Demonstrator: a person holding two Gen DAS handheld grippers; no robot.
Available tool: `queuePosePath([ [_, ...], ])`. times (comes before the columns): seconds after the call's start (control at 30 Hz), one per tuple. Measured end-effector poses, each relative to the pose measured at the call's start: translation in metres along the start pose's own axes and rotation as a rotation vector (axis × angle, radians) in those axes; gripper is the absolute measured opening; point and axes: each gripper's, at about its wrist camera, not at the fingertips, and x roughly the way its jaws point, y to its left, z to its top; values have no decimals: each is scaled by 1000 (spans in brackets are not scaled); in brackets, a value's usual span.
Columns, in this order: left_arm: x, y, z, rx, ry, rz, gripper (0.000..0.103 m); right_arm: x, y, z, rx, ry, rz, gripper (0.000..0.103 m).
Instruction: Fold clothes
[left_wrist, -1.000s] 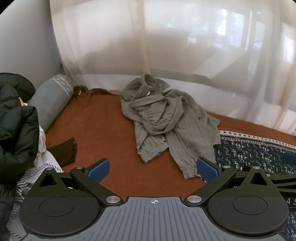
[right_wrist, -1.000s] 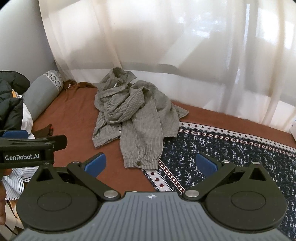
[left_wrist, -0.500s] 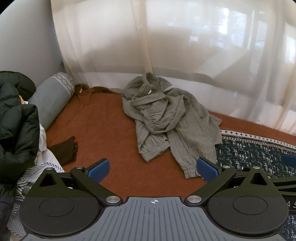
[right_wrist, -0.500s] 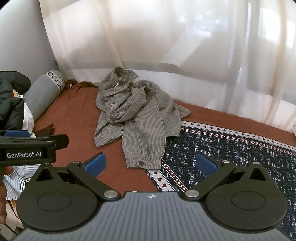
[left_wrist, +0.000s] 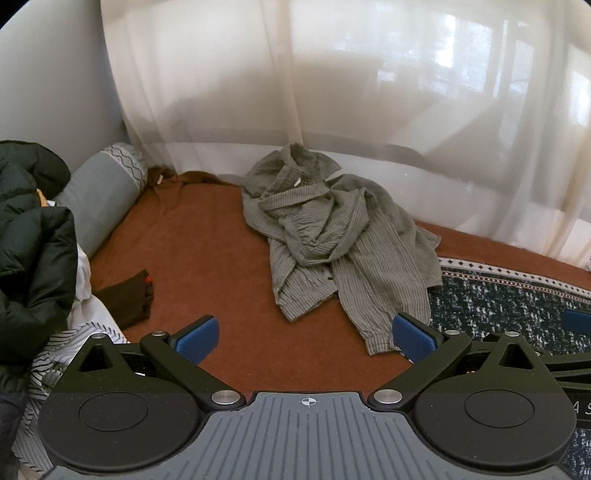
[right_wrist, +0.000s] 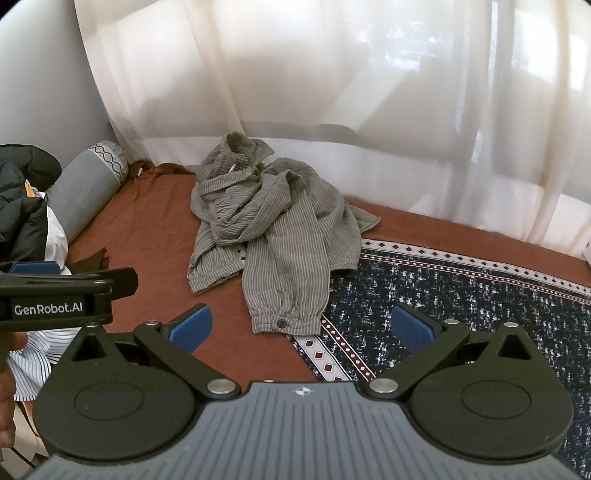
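left gripper (left_wrist: 304, 338): hanging above the brown bedspread (left_wrist: 207, 258), jaws spread wide, gripping nothing; blue pads (left_wrist: 195, 338) bare.
right gripper (right_wrist: 301, 326): also splayed wide and carrying nothing, hovering over the seam where the bedspread is meeting the patterned dark rug (right_wrist: 461, 295).
striped shirt (left_wrist: 343, 240): lying crumpled ahead of both grippers, collar end toward the white curtain (left_wrist: 332, 92), sleeves twisted over the body, right hem edge overlapping the rug.
nearest part: buttoned cuff (right_wrist: 284, 321), lying just ahead of the right gripper, apart from both pads.
step in hand: looks like the approach, nothing grasped yet; folding not started.
doing it well: probably spreading first — each gripper taking a single layer at a shoulder or hem corner, not a bunched wad, then pulling apart so the sleeves are untwisting.
watch out: a pinch at the cuff alone is likely dragging the whole heap instead of flattening it.
off to the left: black puffer jacket (left_wrist: 29, 229), grey bolster (left_wrist: 99, 195), dark sock (left_wrist: 129, 299), striped white cloth (left_wrist: 55, 354), all well apart from the shirt, not needing touching.
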Motion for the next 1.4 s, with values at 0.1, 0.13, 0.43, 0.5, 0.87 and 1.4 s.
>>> queuePosePath([
  [0.1,0,-1,0,0,1,0,103,1,0,0,0,1,1,103],
  [0.13,0,-1,1,-1,2,0,103,1,0,0,0,1,2,103],
  [0.43,4,-1,3,-4,9,-2,103,3,-1,0,1,5,6,103],
  [0.5,4,-2,3,-6,10,-4,103,3,-2,1,0,6,8,103],
  [0.87,3,-6,2,-2,11,5,103,6,-3,0,-5,13,27,103],
  [1.4,11,-15,7,-15,22,41,103,8,-16,1,-18,25,61,103],
])
